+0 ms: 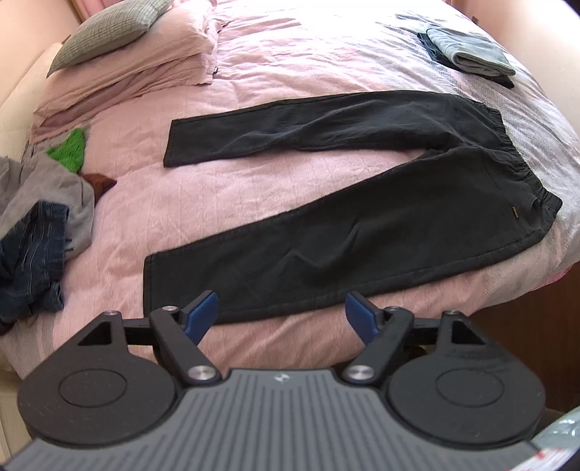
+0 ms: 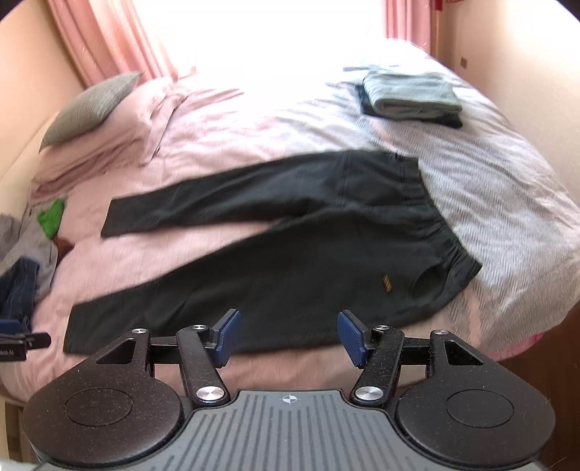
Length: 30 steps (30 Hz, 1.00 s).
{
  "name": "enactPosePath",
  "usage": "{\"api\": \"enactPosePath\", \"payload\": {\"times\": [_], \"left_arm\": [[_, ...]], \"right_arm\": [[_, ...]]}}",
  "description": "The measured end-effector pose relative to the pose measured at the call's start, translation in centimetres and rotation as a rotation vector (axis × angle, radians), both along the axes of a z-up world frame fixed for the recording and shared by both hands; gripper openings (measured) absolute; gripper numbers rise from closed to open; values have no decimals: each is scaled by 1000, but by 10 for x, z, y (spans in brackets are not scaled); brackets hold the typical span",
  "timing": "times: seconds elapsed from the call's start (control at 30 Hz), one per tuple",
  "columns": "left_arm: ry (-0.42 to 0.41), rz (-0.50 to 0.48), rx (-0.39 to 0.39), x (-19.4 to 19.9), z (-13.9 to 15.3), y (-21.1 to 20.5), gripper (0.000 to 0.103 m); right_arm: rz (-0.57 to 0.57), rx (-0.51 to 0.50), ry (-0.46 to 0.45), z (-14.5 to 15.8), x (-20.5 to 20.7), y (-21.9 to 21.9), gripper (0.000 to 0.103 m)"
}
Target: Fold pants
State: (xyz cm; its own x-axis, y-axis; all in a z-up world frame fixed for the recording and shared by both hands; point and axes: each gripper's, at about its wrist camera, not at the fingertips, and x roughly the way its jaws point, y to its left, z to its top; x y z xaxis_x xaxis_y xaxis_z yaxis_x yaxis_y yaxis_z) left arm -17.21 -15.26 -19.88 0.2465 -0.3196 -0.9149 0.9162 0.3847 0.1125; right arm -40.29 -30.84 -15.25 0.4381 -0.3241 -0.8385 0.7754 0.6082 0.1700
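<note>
Dark grey pants (image 1: 362, 224) lie flat on the pink bed, legs spread apart toward the left and the elastic waistband at the right. In the right wrist view the same pants (image 2: 290, 271) show a small gold label near the waist. My left gripper (image 1: 281, 313) hovers open over the near leg's lower edge, close to its cuff, with nothing between its blue pads. My right gripper (image 2: 288, 335) is open too, above the near leg's lower edge closer to the waist, holding nothing. The tip of the left gripper (image 2: 21, 340) shows at the left edge of the right wrist view.
A stack of folded clothes (image 1: 467, 54) sits at the far right of the bed (image 1: 181, 217). A loose pile of jeans, grey and green garments (image 1: 40, 213) lies at the left. Pillows (image 1: 108, 32) rest at the head. The bed's near edge (image 2: 471, 347) drops off at the right.
</note>
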Motion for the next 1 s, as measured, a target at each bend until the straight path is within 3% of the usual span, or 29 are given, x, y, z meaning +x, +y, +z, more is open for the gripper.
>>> {"api": "enactPosePath", "payload": {"times": [0.2,0.4,0.67,0.8,1.0], "left_arm": [[17,-9,21,1,-13,-44,78],[13,-3,45,7,-28,-108,81],[46,-3,-123,41,-59,-191,81],[36,-63,-125,62,-95,-239,80],[46,-188,-82,119,-151,-308,68]], "right_arm": [[1,-29,32,-10,12,-47,57],[49,-25,52,-38,39,-116,57],[167,-147,-90,-65,76,-216,57],[257,-33,-5,-112,112,-275,57],[314,64,36,-172,163,-363,56]]}}
